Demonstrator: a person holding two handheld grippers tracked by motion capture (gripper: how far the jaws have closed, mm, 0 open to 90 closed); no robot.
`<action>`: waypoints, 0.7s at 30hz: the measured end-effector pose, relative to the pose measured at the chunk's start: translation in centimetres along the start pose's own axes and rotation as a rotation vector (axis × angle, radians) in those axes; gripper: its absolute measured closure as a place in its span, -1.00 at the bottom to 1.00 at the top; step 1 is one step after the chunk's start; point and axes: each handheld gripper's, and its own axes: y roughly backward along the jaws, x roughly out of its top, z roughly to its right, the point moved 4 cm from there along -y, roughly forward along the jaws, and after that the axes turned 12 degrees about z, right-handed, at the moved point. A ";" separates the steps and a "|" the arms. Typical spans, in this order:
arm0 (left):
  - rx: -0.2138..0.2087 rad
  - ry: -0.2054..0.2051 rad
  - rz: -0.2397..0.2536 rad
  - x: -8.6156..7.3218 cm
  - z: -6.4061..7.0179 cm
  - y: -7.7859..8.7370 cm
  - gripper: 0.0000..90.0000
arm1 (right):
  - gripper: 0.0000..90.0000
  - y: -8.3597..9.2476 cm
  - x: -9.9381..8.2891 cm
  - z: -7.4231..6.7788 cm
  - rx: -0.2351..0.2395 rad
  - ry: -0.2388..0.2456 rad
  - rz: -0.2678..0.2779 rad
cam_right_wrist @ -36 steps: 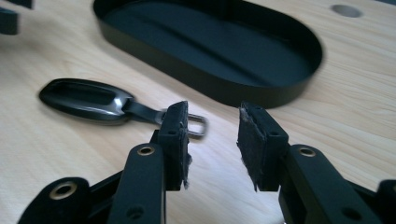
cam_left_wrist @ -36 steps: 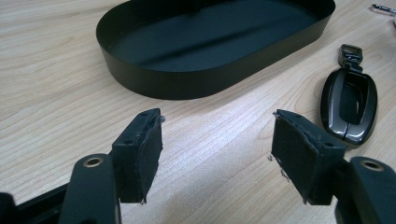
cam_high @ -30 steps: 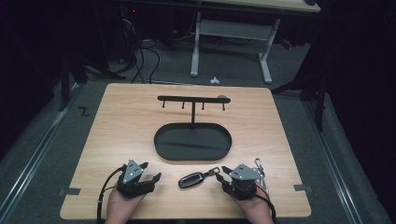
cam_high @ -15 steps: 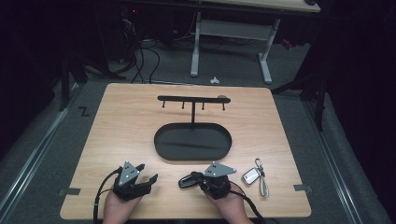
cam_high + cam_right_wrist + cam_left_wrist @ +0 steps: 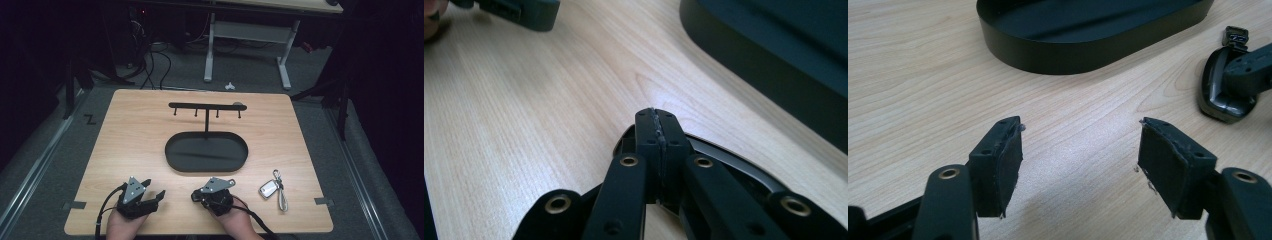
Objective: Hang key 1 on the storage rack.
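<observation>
Wooden table [image 5: 130, 150] bears a black fob [image 5: 1212, 87] near the tray [image 5: 1048, 55], under the right gripper [image 5: 659, 125], jaws pressed together (left gripper [image 5: 1080, 155] spread, idle), so pressing down may skid the fob away ungripped.

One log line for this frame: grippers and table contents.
left gripper: open, empty | right gripper: shut over black key fob | silver key fob: right on wooden table | black oval tray: centre
</observation>
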 end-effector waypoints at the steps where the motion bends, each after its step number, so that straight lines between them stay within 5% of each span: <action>1: 0.000 0.000 0.002 0.0 0.0 0.0 -0.24 | 1.00 0.0 0.0 0.0 0.000 0.000 0.000; 21: -0.051 -0.043 0.020 2.0 1.1 -3.2 -0.24 | 1.00 4.8 -2.6 0.3 -0.018 -0.002 -0.028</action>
